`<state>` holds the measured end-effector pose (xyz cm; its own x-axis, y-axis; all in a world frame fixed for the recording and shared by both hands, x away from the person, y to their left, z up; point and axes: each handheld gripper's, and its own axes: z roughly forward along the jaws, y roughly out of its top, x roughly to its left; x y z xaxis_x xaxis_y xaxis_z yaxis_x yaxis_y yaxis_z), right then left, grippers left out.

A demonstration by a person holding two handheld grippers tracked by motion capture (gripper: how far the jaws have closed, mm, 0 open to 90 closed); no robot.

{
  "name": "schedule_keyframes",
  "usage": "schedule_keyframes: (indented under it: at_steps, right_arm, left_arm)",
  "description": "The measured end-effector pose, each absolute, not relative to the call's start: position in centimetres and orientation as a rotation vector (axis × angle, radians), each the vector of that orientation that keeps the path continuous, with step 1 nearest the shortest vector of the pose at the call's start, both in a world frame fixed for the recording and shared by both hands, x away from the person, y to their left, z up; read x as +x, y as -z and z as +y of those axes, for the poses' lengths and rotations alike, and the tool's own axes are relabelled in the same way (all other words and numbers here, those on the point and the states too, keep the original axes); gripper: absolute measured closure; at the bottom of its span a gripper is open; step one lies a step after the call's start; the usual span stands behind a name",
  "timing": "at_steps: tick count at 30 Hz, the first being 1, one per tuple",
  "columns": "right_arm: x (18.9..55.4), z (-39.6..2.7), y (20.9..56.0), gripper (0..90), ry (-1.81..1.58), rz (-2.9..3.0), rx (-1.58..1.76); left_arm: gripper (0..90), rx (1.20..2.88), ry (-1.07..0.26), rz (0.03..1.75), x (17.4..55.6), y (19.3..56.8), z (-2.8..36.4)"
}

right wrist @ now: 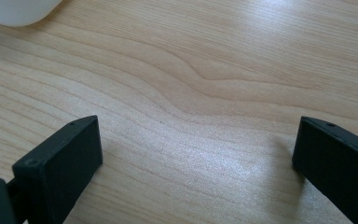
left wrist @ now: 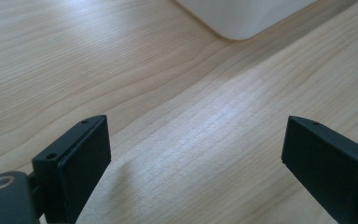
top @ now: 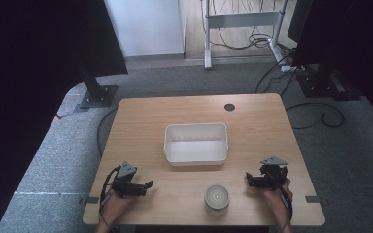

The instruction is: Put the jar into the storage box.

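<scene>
A white rectangular bin (top: 196, 143) stands empty in the middle of the wooden table (top: 141, 121). In front of it, near the table's front edge, rests a round white lidded container (top: 217, 196). My left gripper (top: 148, 185) lies at the front left, held by a hand, jaws open and pointing right with bare wood between them (left wrist: 196, 154). A corner of the bin (left wrist: 242, 18) shows ahead of it. My right gripper (top: 248, 179) rests at the front right, jaws open and pointing left over bare wood (right wrist: 196, 158).
A dark round cable hole (top: 229, 107) sits near the table's far edge. Grey carpet surrounds the table, with black stands and their bases (top: 97, 94) at the left and right, loose cables (top: 315, 116) on the floor, and a white desk frame (top: 243, 19) behind.
</scene>
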<state>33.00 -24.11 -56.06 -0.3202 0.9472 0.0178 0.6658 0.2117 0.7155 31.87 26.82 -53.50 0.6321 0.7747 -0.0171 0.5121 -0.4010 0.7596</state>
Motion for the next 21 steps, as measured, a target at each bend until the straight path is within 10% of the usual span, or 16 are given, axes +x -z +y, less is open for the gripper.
schedule_keyframes:
  at_steps: [21]
  right_arm:
    - [33.0,-24.1,56.1,0.9,-0.885,2.065,1.494]
  left_arm:
    - [6.6,2.081,-0.410,0.858,30.0,51.6,25.2]
